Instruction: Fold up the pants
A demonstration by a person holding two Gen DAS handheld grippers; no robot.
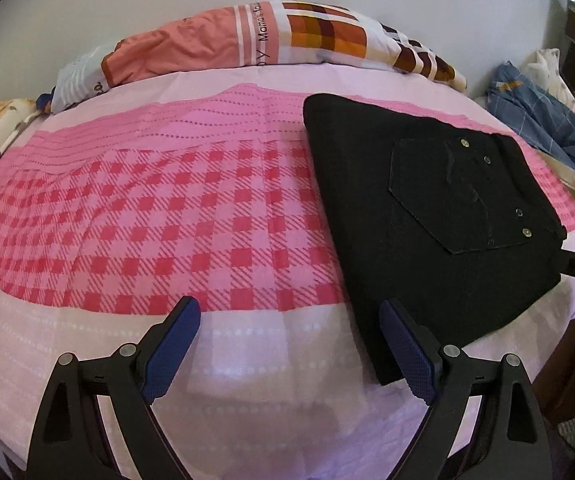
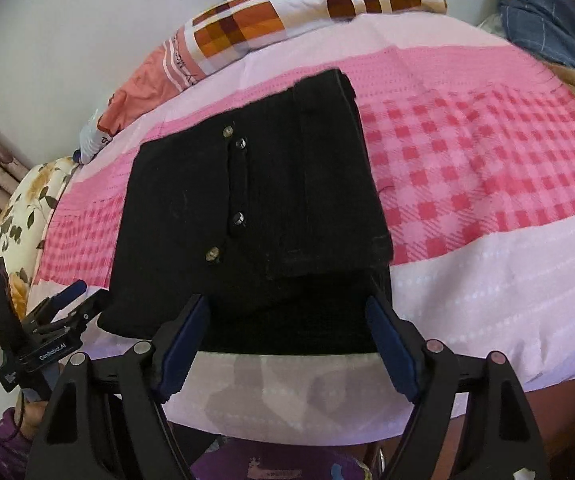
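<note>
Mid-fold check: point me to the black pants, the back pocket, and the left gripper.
black pants (image 2: 271,208): right wrist view, on the folded top layer.
back pocket (image 1: 459,200): left wrist view, middle of the stitched pocket panel.
left gripper (image 1: 289,344): left wrist view, midway between its open fingertips, over the sheet.

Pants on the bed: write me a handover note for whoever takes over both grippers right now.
Left gripper: open, empty, at the near left corner of the pants.
Right gripper: open, empty, fingers straddling the near edge without gripping.
Pants: black, folded into a compact stack on the pink checked bedsheet, back pocket up.
Done: main folds appear made.
Left: possibly one last fold or straightening; cannot tell.
</note>
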